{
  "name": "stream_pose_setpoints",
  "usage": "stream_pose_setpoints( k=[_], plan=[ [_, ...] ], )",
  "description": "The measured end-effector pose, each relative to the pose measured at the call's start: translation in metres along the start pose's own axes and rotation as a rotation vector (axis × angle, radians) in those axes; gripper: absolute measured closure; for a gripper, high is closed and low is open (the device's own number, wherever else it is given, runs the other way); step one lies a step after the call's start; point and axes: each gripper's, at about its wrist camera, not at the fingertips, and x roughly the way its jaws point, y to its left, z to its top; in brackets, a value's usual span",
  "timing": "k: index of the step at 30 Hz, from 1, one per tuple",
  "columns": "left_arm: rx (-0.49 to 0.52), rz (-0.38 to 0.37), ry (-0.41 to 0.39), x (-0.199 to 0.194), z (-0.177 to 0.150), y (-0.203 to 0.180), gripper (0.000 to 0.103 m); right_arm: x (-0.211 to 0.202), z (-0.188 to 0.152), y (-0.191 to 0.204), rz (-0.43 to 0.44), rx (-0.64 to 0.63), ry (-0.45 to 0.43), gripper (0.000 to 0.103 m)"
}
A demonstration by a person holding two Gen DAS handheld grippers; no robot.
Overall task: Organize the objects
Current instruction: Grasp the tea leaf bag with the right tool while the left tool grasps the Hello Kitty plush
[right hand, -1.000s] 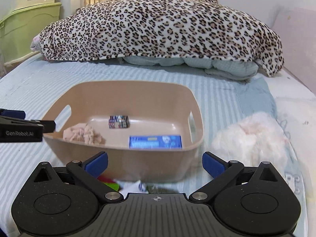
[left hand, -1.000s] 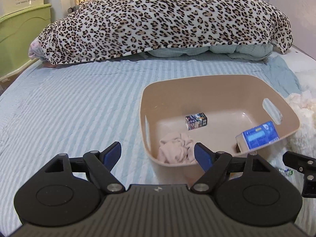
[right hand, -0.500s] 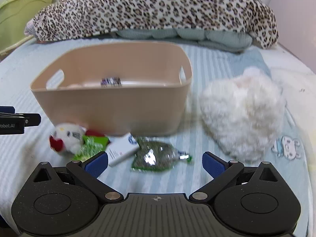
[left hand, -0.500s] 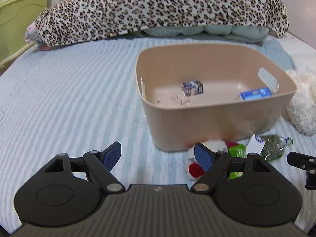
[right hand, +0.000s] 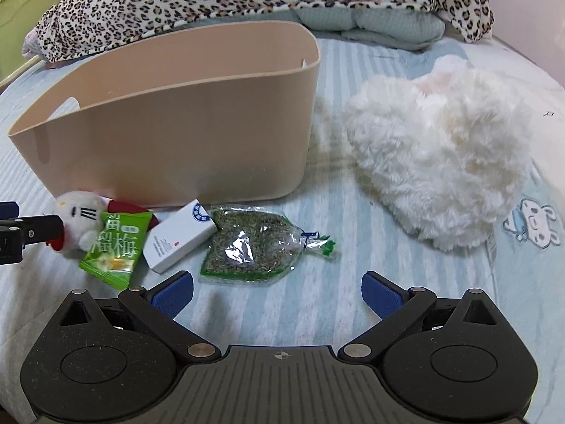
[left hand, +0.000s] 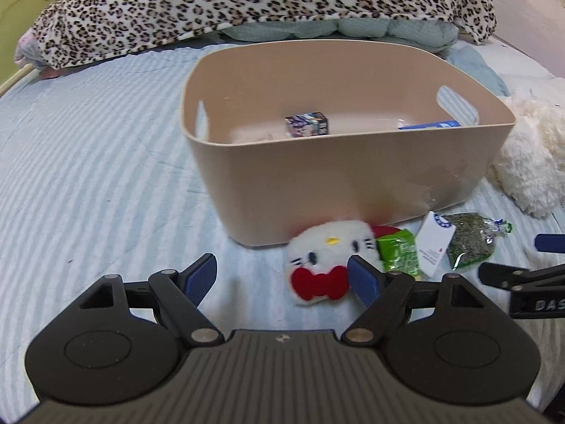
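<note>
A beige plastic bin [left hand: 346,173] stands on the striped bed; it also shows in the right wrist view [right hand: 183,134]. Inside lie a small printed box [left hand: 306,125] and a blue packet [left hand: 429,125]. In front of the bin lie a white cat plush with a red bow [left hand: 326,259], a green snack packet [right hand: 116,243], a white box [right hand: 182,235] and a clear bag of dried herbs [right hand: 250,243]. My left gripper [left hand: 282,279] is open, low over the bed just before the plush. My right gripper [right hand: 277,291] is open, just before the herb bag.
A fluffy white plush [right hand: 441,162] lies right of the bin. A leopard-print blanket [left hand: 247,3] is heaped across the head of the bed. A green cabinet [left hand: 21,24] stands at far left.
Both grippers have dropped lower and come nearer the bed. The items in front of the bin have come into view and grown larger. Both stay open.
</note>
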Motion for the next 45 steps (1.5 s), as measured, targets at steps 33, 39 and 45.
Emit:
stream_pose_setpoints(
  k=[33, 39, 45],
  plan=[
    [-0.067, -0.15, 0.047, 0.035, 0.001, 0.003, 0.043, 0.035, 0.002, 0.013, -0.037, -0.03, -0.062, 0.056],
    [-0.079, -0.115, 0.034, 0.022, -0.003, 0.018, 0.043, 0.027, 0.0, 0.007, -0.024, 0.003, -0.053, 0.083],
    [-0.093, -0.097, 0.02, 0.01, -0.006, 0.027, 0.043, 0.016, -0.005, 0.004, -0.01, 0.019, -0.056, 0.094]
  ],
)
